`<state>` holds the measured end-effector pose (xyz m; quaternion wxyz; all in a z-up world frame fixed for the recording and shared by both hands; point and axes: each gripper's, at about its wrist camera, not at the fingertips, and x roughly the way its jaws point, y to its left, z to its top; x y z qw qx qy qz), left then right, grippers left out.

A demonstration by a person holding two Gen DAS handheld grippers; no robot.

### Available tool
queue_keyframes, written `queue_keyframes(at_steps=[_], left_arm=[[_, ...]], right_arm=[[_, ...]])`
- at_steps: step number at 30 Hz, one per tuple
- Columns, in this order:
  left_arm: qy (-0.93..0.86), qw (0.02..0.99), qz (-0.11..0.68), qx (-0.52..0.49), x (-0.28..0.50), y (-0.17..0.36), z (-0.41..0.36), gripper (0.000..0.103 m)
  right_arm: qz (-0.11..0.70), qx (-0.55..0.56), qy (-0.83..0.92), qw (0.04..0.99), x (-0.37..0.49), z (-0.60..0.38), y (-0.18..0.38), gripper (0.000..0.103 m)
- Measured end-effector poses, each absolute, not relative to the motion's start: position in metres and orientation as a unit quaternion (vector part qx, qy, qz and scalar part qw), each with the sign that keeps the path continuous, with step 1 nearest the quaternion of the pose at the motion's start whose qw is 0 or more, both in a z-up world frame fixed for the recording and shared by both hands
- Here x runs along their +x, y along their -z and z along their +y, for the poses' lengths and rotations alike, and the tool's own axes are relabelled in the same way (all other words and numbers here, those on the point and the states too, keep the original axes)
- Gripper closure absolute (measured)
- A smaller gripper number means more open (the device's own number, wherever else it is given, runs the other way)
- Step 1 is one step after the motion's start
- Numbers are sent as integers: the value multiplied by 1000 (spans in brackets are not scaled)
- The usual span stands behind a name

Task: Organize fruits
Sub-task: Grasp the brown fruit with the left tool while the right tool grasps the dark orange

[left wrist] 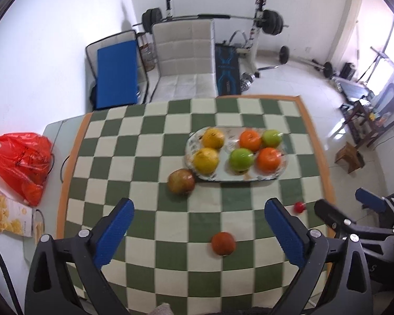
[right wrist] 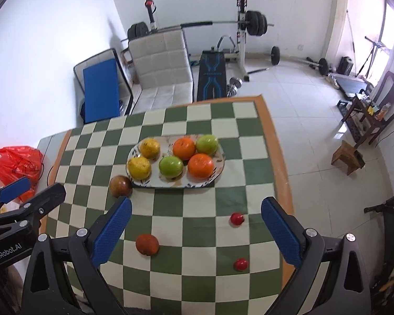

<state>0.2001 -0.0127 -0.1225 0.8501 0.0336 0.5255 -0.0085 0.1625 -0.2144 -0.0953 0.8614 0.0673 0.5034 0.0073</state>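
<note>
An oval patterned plate (left wrist: 218, 177) (right wrist: 155, 183) on the checked cloth holds two yellow fruits (left wrist: 206, 158) (right wrist: 139, 167), two green apples (left wrist: 241, 159) (right wrist: 171, 166) and two oranges (left wrist: 269, 159) (right wrist: 201, 166). A brownish-red apple (left wrist: 181, 181) (right wrist: 120, 185) rests against the plate's near left rim. A dark orange-red fruit (left wrist: 223, 243) (right wrist: 147, 244) lies loose on the cloth. Two small red fruits (right wrist: 236, 218) (right wrist: 240, 264) lie to the right; one (left wrist: 299, 206) shows in the left wrist view. My left gripper (left wrist: 199, 232) and right gripper (right wrist: 196, 232) hover open and empty above the cloth.
A red plastic bag (left wrist: 23, 162) (right wrist: 15, 166) and a snack box (left wrist: 5, 215) sit left of the cloth. Beyond the table's far edge stand a white chair (left wrist: 183, 57), a blue pad and gym weights. A wooden stool (right wrist: 348, 157) is on the floor right.
</note>
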Motion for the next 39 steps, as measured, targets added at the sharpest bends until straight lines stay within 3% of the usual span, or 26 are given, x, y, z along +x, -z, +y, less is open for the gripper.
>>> queue_keyframes(at_steps=[6, 15, 19, 23, 32, 39], left_arm=[[-71, 806, 585, 57, 212, 186, 32, 1], [-100, 743, 662, 15, 236, 254, 74, 1], [-73, 732, 677, -1, 263, 272, 67, 1], [-15, 729, 684, 15, 297, 288, 50, 1], [131, 703, 650, 257, 329, 319, -4, 1], [204, 661, 657, 299, 331, 345, -24, 1]], right_arm=[[602, 103, -93, 786, 194, -175, 199, 2], [712, 78, -143, 684, 212, -94, 350, 5], [742, 70, -155, 649, 208, -71, 388, 23], [731, 52, -155, 662, 205, -64, 387, 45], [726, 81, -120, 672, 220, -121, 368, 45], [733, 104, -101, 665, 238, -149, 372, 45]])
